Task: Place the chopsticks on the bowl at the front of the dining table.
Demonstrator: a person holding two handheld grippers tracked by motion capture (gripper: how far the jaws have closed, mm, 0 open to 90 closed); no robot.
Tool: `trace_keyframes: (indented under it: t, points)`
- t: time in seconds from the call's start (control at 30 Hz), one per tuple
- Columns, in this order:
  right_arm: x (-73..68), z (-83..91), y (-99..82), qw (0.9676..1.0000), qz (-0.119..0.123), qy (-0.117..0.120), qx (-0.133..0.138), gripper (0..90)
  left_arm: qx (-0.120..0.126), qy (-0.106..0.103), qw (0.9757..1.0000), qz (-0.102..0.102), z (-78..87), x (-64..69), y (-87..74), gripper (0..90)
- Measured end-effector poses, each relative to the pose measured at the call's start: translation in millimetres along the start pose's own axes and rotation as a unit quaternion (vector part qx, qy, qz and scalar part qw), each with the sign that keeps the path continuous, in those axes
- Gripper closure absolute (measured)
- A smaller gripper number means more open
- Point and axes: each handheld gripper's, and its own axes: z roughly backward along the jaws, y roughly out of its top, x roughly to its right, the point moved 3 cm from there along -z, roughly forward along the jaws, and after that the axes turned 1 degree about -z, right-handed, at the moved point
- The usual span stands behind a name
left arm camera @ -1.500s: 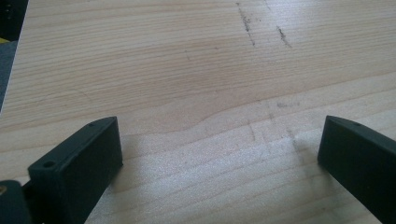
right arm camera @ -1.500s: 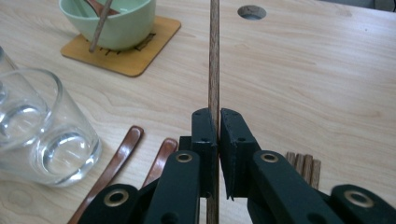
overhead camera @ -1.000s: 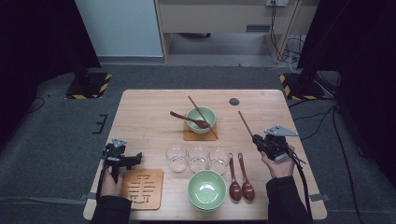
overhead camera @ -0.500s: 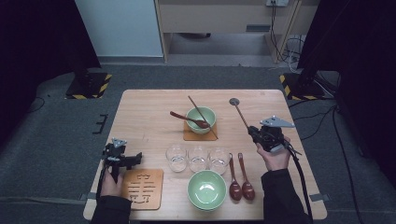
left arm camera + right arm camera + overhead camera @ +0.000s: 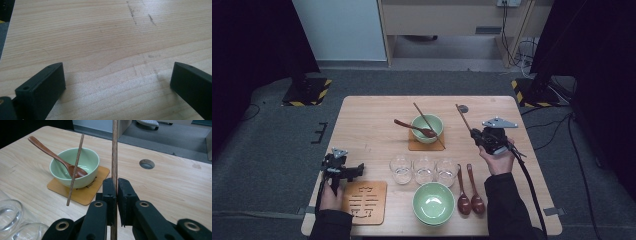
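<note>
The right gripper [image 5: 476,136] is held above the counter [image 5: 372,125] at about three o'clock from the counter's middle, its jaws pressed together on a wooden chopstick [image 5: 463,119]. In the right gripper view the chopstick [image 5: 114,150] stands straight up between the two black pads, pinched near its lower part, with its long end rising out of the top of the view. In the high view the stick slants from the jaws toward eleven o'clock, its far tip ending near the round hole [image 5: 463,108] in the counter.

At nine o'clock from that gripper sits a green bowl [image 5: 427,127] on a square wooden coaster [image 5: 414,145]. A brown wooden spoon [image 5: 412,127] rests in the bowl with its handle pointing to nine o'clock, and a second chopstick [image 5: 428,124] leans across the bowl's rim, its lower end on the coaster.

The left gripper [image 5: 357,170] hovers low at the counter's eight o'clock corner, just above a carved wooden trivet [image 5: 364,202]. Its jaws are spread wide with bare wood between them.

Toward six o'clock stand three clear glasses [image 5: 424,169] in a row, a second green bowl [image 5: 433,202] and two dark spoons [image 5: 469,197] lying side by side.
</note>
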Motion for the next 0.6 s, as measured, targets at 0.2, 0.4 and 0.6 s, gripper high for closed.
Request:
trace_keyframes:
  t: [0.2,0.4,0.6]
  points:
    - [-1.9,-4.9,6.0,1.0000,0.001,0.002,0.002,84.9,0.000,0.000,1.0000,0.000,0.0,0.0,0.0,0.0]
    - [-3.4,-10.8,9.7,1.0000,0.005,0.001,-0.004,84.9,0.000,0.000,1.0000,0.000,0.0,0.0,0.0,0.0]
    - [-1.5,-13.7,10.0,1.0000,-0.004,0.001,-0.002,84.9,0.000,0.000,1.0000,0.000,0.0,0.0,0.0,0.0]
